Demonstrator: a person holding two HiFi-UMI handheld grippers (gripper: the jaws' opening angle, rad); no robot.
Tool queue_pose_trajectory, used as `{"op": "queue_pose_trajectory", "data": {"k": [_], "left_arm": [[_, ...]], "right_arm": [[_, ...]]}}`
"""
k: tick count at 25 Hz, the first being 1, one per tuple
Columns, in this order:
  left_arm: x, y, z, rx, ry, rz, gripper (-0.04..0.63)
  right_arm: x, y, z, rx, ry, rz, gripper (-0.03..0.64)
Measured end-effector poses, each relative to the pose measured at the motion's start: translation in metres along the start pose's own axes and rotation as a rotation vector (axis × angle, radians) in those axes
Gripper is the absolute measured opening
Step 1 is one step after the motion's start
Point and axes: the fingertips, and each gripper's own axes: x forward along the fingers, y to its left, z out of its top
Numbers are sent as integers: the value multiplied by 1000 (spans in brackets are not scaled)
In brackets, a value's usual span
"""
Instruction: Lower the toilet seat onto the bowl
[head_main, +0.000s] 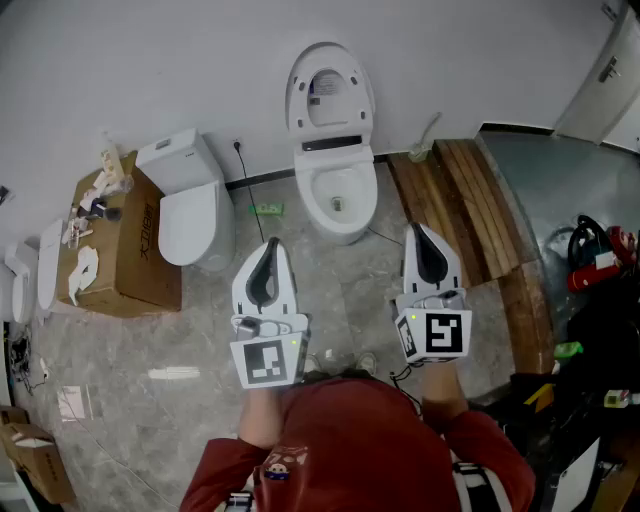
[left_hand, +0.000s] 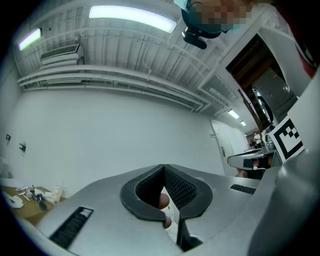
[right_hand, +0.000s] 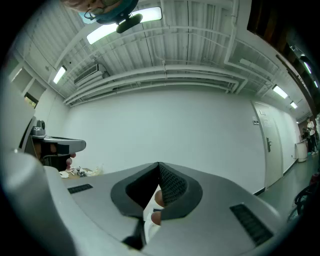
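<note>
The white toilet stands against the wall at the top middle of the head view. Its seat and lid (head_main: 330, 98) are raised upright against the wall, above the open bowl (head_main: 312, 193). My left gripper (head_main: 271, 246) is held over the floor in front of the bowl and a little left, jaws shut and empty. At the right of the bowl, my right gripper (head_main: 419, 233) is also shut on nothing. Both are apart from the toilet. The left gripper (left_hand: 163, 168) and right gripper (right_hand: 158, 165) views show only shut jaws, white wall and ceiling.
A second toilet (head_main: 192, 208) with its lid down stands to the left, beside a cardboard box (head_main: 140, 250) with small items on top. Wooden planks (head_main: 470, 205) lie on the floor at the right. Red and black gear (head_main: 596, 258) sits at the far right.
</note>
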Motion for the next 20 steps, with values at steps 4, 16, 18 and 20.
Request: {"op": "queue_pose_trajectory", "data": {"k": [4,16,18,20], "left_arm": [[7,-2,-2,2,9,3,12],[33,-50,-20,6,40,-3,12],[37,-62,-23,14,44,0,12],[39,-74,-25,24,53,6,12]], "right_arm": [[5,-5,-2,2,-2,3,13],[-1,-50,-25,43,15,7,13],[-3,-60,-31,54,17,11,12],[-4,-69,-35,65,19,17,13]]}}
